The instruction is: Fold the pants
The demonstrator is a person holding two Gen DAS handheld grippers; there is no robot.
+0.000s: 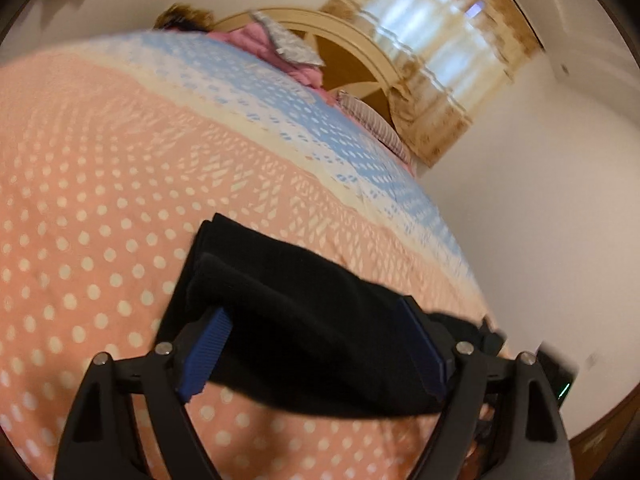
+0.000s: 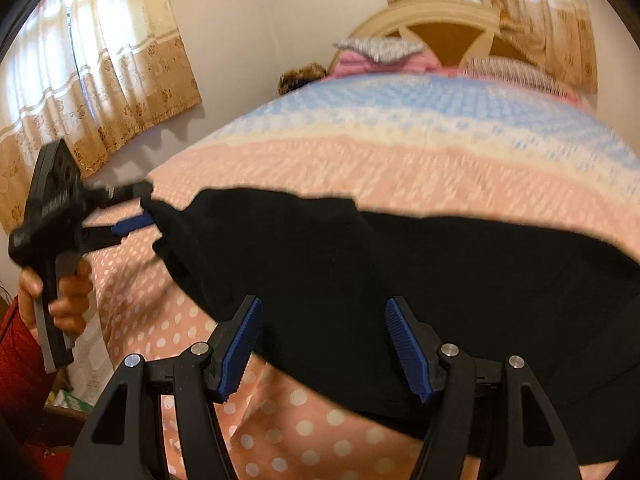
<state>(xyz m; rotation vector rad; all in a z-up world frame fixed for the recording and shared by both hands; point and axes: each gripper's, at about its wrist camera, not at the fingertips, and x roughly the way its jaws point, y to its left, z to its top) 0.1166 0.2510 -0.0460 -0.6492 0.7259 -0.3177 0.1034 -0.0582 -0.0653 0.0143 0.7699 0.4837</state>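
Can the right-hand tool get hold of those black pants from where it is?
Probably yes: the right gripper has its fingers spread wide, and the black pants lie just ahead of them on the bedspread, nothing between.

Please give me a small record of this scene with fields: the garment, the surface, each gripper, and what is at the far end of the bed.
garment: black pants, bunched, lying on the bed
surface: bedspread, pink with white dots, then cream and blue bands
left gripper: jaws wide apart around a thick fold of the pants; whether they press it cannot be told
right gripper: open, jaws on either side of the pants edge
far end: headboard, striped pillow, pink bedding
windows: curtains drawn
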